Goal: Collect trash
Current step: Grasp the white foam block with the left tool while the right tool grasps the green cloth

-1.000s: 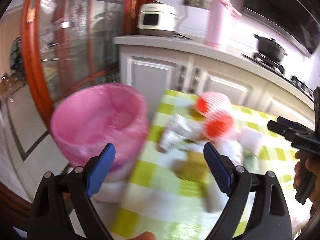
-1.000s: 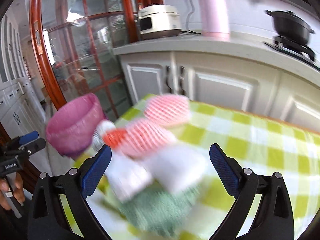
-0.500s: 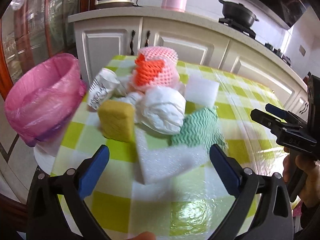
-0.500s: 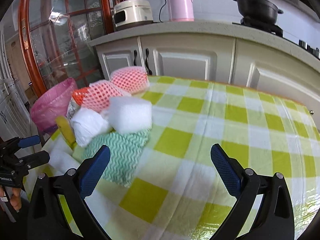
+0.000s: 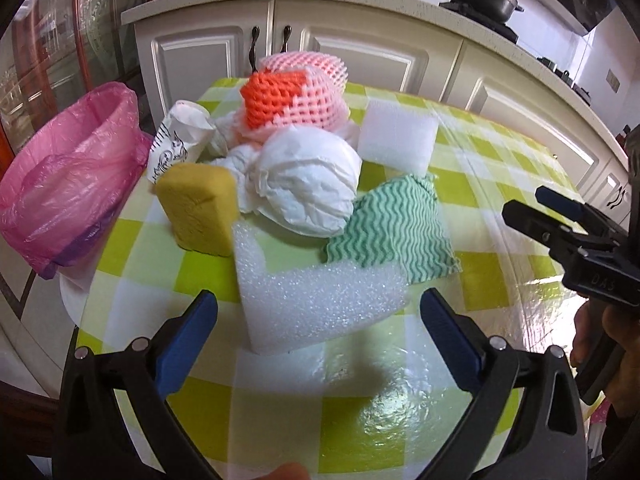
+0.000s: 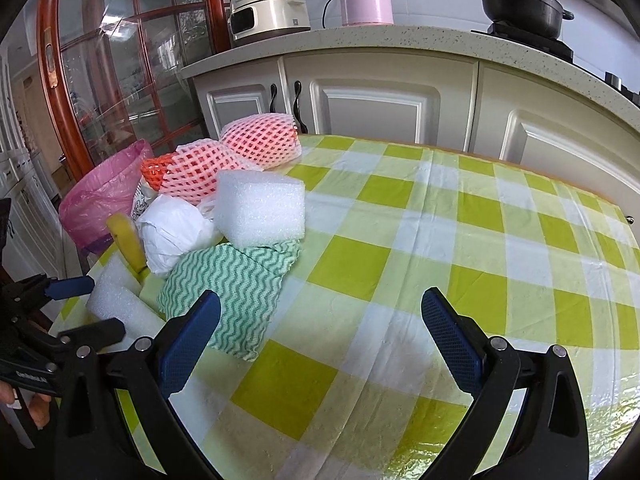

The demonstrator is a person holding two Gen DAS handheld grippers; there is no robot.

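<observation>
**A:** What is seen from the left tongs?

**B:** The left gripper (image 5: 318, 322) is held low over a table covered in a glossy green-and-white checked cloth (image 5: 384, 412), its blue-padded jaws spread wide and nothing between them. Straight ahead of the tips, just beyond them, an L-shaped piece of white packing foam (image 5: 312, 304) lies flat. It appears to be framed by the jaws because it is the nearest piece of rubbish.

**A:** And behind the foam?

**B:** The trash is heaped together: a yellow sponge block (image 5: 198, 212) ahead to the left, a crumpled white paper bundle (image 5: 304, 188) ahead, a green wavy-striped cloth (image 5: 394, 224) ahead to the right, a white foam cube (image 5: 396, 142) and pink-and-orange foam fruit nets (image 5: 296, 96) farther off. A printed white paper cup (image 5: 176, 142) lies tipped beside the nets.

**A:** Where is it all meant to go?

**B:** Far to the left of the left tongs, off the table edge, a bin lined with a pink plastic bag (image 5: 68, 184) stands open, presumably placed close so pieces can be dropped in.

**A:** And the right tongs?

**B:** The right gripper (image 6: 320, 338) is also spread apart and empty, held over bare cloth, with the green cloth just ahead of its left jaw. It seems to be kept back as the free hand.
</observation>
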